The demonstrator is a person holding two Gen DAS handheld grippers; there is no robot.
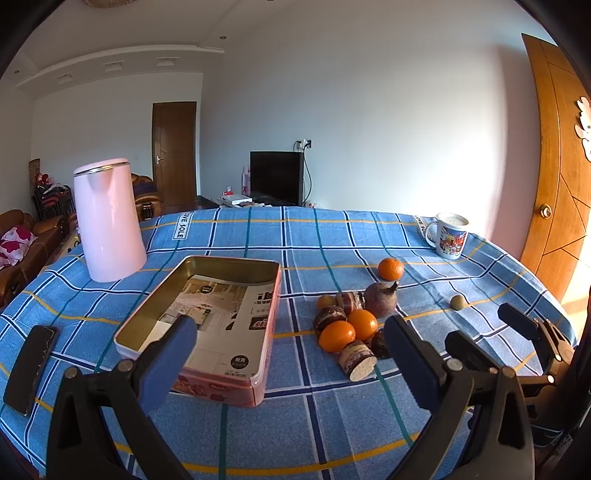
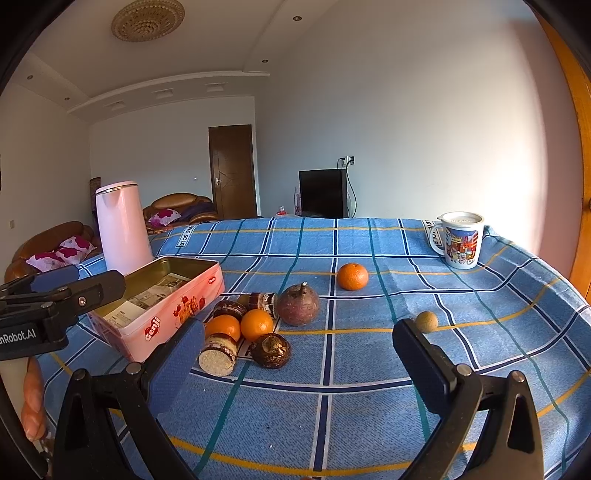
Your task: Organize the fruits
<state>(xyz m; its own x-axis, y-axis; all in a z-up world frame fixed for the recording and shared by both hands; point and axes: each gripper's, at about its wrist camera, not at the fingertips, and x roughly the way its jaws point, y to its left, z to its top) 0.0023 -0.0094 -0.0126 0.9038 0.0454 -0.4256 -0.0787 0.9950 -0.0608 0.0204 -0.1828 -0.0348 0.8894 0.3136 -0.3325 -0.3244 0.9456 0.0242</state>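
Evidently staged for sorting: fruit cluster [image 2: 255, 325] heaped mid-counter, just right of open pink tin [image 1: 207, 321]; lone orange [image 2: 352, 276] farther off. Left tongs [image 1: 290, 341] and right tongs [image 2: 299, 343] both spread wide, empty, poised near the pile.

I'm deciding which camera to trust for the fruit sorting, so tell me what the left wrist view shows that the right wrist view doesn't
Only the left wrist view shows the dark phone lying at the table's left edge and the tin's whole paper-lined floor.

Only the right wrist view shows the tin's pink printed side wall, the ceiling lamp, and fingers of the person's hand.

Both show the open tin, the fruit pile, the lone orange, the small brown fruit, the kettle, the mug, and both grippers open: left gripper, right gripper.
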